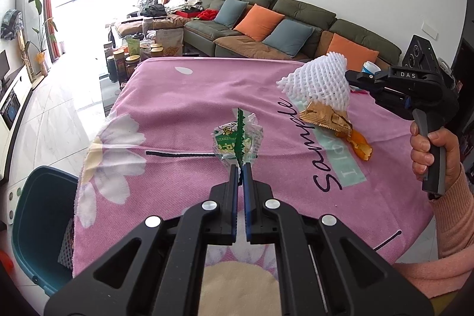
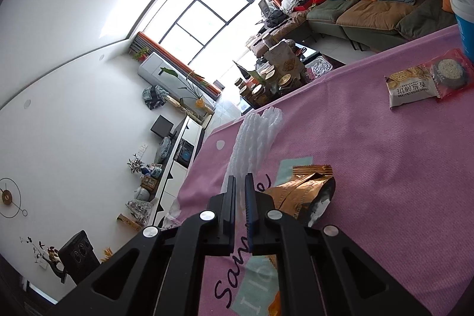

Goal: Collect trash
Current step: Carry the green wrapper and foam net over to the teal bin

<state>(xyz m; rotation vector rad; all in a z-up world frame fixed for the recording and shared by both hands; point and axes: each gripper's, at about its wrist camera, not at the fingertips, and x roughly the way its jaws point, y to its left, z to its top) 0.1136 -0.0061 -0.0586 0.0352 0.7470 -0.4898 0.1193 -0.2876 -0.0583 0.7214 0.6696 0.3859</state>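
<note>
Over pink cloth, left hand-held gripper pinching green wrapper

Blue cup cut by edge; bin partly hidden.

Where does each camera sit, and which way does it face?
Left wrist: on the left tool, looking across the pink cloth toward the sofa; it pinches a green wrapper; the person's right hand shows.
Right wrist: on the right tool, rolled sideways, facing the window; it grips white foam netting.
Shared: netting, gold wrapper, cloth, sofa.
</note>
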